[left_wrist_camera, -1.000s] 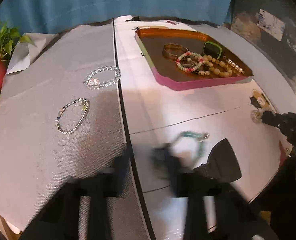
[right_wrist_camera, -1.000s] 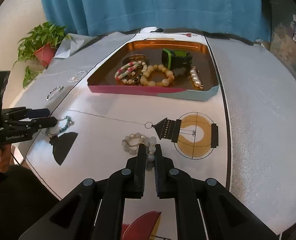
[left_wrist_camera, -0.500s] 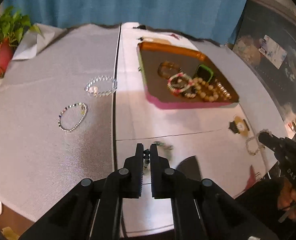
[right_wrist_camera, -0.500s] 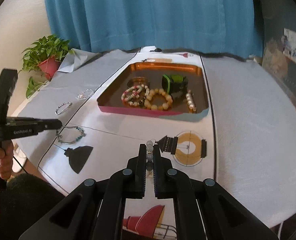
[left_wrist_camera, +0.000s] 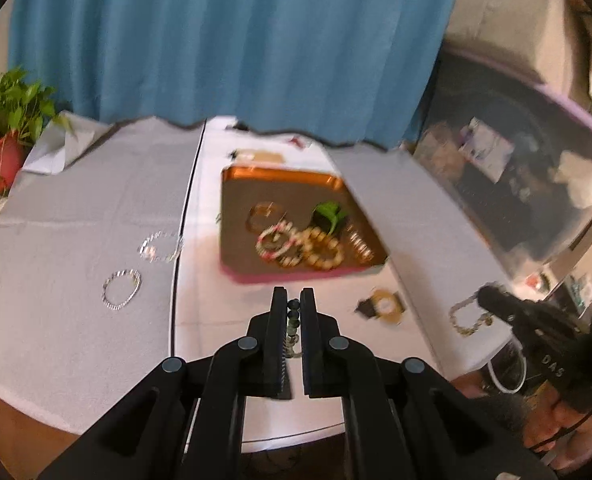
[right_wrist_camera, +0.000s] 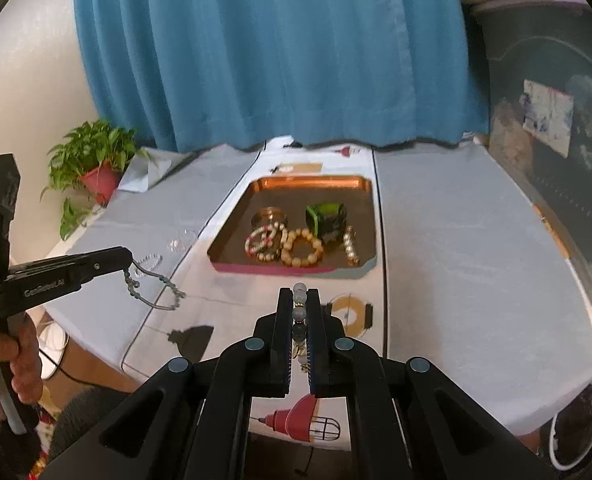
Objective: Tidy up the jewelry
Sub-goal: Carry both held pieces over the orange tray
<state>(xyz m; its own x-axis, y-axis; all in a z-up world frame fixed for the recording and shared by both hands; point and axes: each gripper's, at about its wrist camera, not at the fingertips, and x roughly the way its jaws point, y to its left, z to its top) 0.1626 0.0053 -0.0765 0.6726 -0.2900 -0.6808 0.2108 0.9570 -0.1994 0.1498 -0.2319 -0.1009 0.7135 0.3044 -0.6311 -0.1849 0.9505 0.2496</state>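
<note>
My left gripper (left_wrist_camera: pixel 294 300) is shut on a teal bead bracelet (left_wrist_camera: pixel 294 320); in the right wrist view that gripper (right_wrist_camera: pixel 127 258) shows at the left, with the bracelet (right_wrist_camera: pixel 152 288) dangling above the table. My right gripper (right_wrist_camera: pixel 299 294) is shut on a pale grey bead bracelet (right_wrist_camera: pixel 299 314), which the left wrist view shows hanging (left_wrist_camera: pixel 465 316) at the right. Ahead lies a copper tray (right_wrist_camera: pixel 288 268) with a pink front rim, holding several bracelets and a green band. Two silvery bracelets (left_wrist_camera: pixel 160 246) (left_wrist_camera: pixel 122 284) lie on the grey cloth to its left.
A potted plant (right_wrist_camera: pixel 96 168) stands at the far left corner, and a blue curtain (right_wrist_camera: pixel 276 60) hangs behind the table. Lamp pictures (right_wrist_camera: pixel 347 314) are printed on the white middle cloth. The table's front edge runs just below both grippers. A hand (right_wrist_camera: pixel 12 364) holds the left gripper.
Both grippers have risen off the table, each with its bracelet lifted clear of the cloth. Both views have pulled back, so the tray looks smaller and farther off.
</note>
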